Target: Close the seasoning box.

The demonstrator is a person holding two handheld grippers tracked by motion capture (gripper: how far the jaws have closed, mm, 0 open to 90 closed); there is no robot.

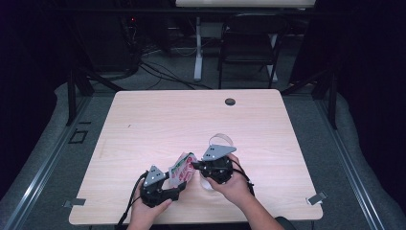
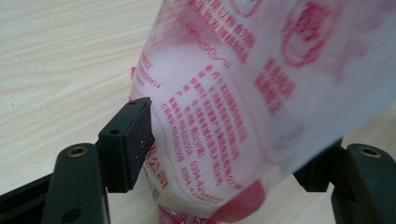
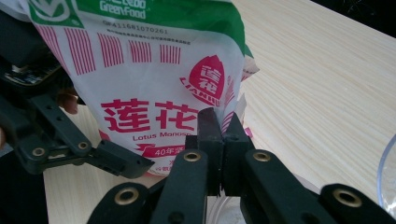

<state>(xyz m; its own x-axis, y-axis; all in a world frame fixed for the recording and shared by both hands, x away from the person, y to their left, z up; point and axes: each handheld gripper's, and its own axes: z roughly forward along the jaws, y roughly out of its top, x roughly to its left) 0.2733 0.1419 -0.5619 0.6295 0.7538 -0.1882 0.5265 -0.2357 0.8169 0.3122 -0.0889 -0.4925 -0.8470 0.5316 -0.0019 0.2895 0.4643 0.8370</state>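
High view
Table: pale wood-grain top, rounded corners, a small dark round plug near the far edge.
Packet: soft white plastic pouch with red and green print, held up off the table between the two grippers near the front edge.
Left gripper: black, with a grey three-cornered plate on top, in the person's left hand, just left of the packet's lower end.
Right gripper: black, same grey plate, in the right hand, its tips at the packet's right edge.
Clear container: see-through rounded rim just behind the right gripper.
Chair: dark folding frame on the floor beyond the table.

Left gripper view
Packet: glossy, slightly crumpled film with rows of small red characters, bulging and rounded at the bottom.
Left gripper's jaws: spread wide, one on each side of the pouch; the left pad, a matte black block, sits at the film's edge; the right one is half hidden behind the pouch; no squeeze shows.

Right gripper view
Packet: flat white face, green band on top, red bars, large red characters, a red leaf-shaped emblem.
Right gripper: black jaws pressed together, pinching the pouch's thin lower side edge.
Left gripper: one black jaw lies by the packet's bottom corner.
Clear container: curved transparent edge at far right.
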